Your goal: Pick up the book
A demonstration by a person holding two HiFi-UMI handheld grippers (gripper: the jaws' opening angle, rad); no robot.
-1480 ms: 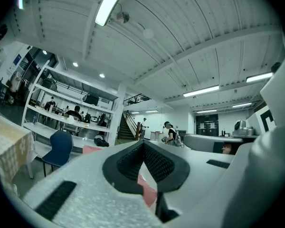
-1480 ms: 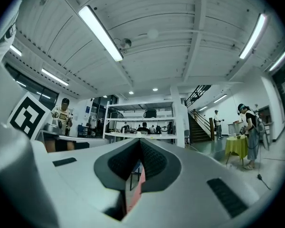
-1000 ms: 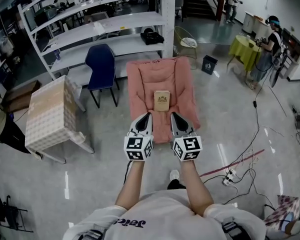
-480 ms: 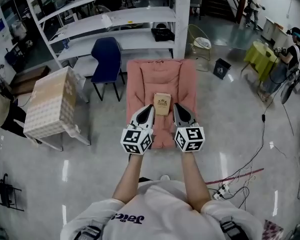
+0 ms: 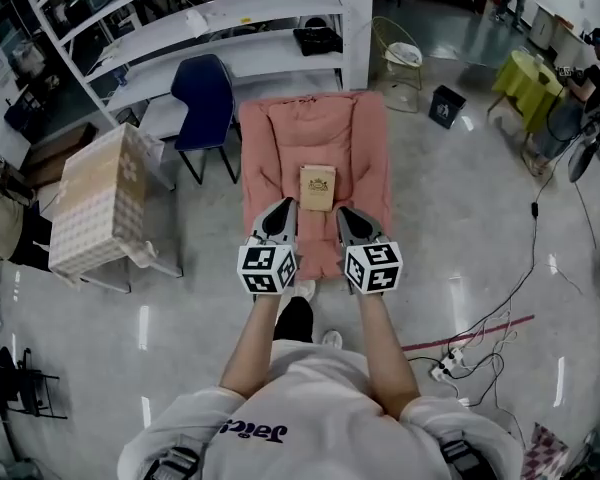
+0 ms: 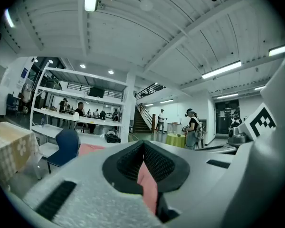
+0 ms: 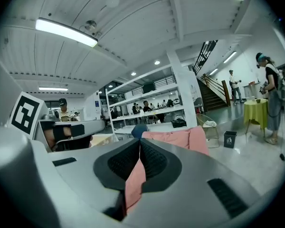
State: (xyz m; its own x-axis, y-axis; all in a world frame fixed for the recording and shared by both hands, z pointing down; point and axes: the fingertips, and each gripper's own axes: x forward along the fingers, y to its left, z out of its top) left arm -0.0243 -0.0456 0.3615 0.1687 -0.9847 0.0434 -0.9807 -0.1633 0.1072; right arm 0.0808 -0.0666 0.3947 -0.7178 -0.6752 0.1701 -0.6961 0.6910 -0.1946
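The book [image 5: 317, 187], tan with a dark emblem on its cover, lies flat in the middle of a pink cushioned lounge seat [image 5: 280, 133]. My left gripper [image 5: 283, 210] is shut and holds nothing; it hovers just short of the book's lower left corner. Shut and bare too, my right gripper [image 5: 344, 215] hangs off the book's lower right corner. Neither touches the book. In the left gripper view the pads [image 6: 154, 163] meet, with only pink cushion showing behind the slit. The right gripper view shows its pads [image 7: 149, 158] closed the same way, the pink seat [image 7: 180, 137] beyond.
A blue chair [image 5: 204, 93] and white shelving [image 5: 230, 28] stand behind the seat. A table with a checked cloth [image 5: 98, 203] is at the left. Right of the seat are a wire chair [image 5: 400, 58], a dark bin [image 5: 445, 106], a yellow-green table [image 5: 525, 78] and floor cables [image 5: 480, 338].
The person has stepped closer to the pink seat. Both grippers have come forward with them and now sit nearer the book's lower corners. Both jaws stay shut.
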